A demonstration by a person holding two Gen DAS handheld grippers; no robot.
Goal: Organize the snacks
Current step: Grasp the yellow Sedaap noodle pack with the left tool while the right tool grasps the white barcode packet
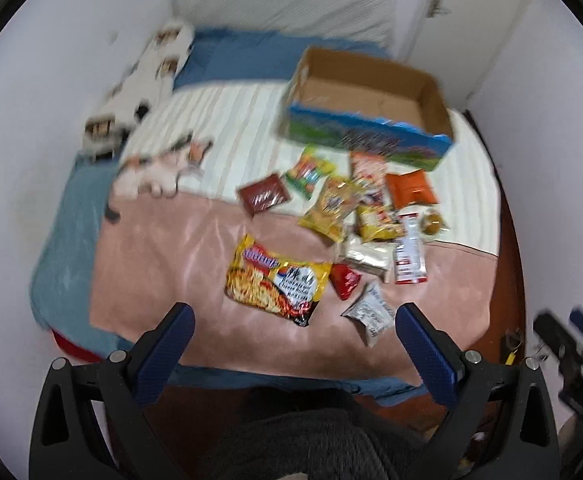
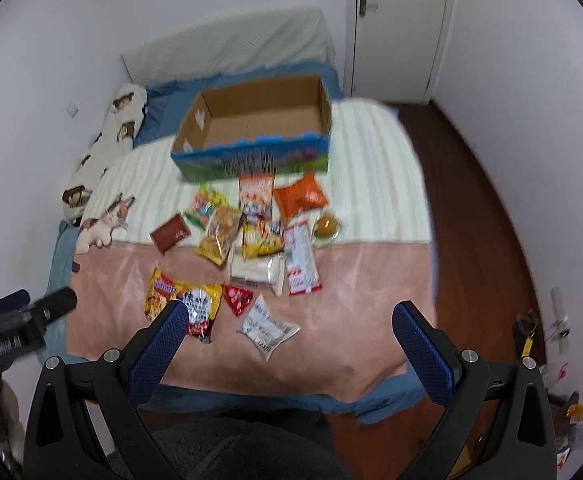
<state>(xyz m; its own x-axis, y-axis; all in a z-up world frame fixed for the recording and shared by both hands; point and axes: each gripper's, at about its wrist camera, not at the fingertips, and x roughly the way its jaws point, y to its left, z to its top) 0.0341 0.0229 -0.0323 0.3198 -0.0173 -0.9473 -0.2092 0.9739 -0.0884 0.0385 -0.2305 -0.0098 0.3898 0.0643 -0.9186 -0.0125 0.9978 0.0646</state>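
Several snack packets lie scattered on a bed. A large yellow noodle packet (image 1: 277,278) (image 2: 183,300) lies nearest, with a small red packet (image 1: 344,278) (image 2: 238,299) and a white packet (image 1: 371,312) (image 2: 267,326) to its right. Behind them are a dark red sachet (image 1: 263,197) (image 2: 170,233), yellow bags (image 1: 333,206) (image 2: 220,236), an orange bag (image 1: 410,188) (image 2: 300,196) and a red-white packet (image 1: 409,252) (image 2: 301,262). An empty open cardboard box (image 1: 371,98) (image 2: 259,120) stands behind them. My left gripper (image 1: 293,316) and right gripper (image 2: 289,312) hover open above the bed's near end, holding nothing.
A pink blanket (image 1: 163,264) (image 2: 351,280) covers the near half of the bed, a striped sheet (image 1: 231,128) (image 2: 371,168) the far half. A plush toy (image 1: 159,168) (image 2: 103,224) and a patterned pillow (image 1: 143,80) (image 2: 107,140) lie at the left. Wooden floor (image 2: 471,200) and a white door (image 2: 399,28) are at the right.
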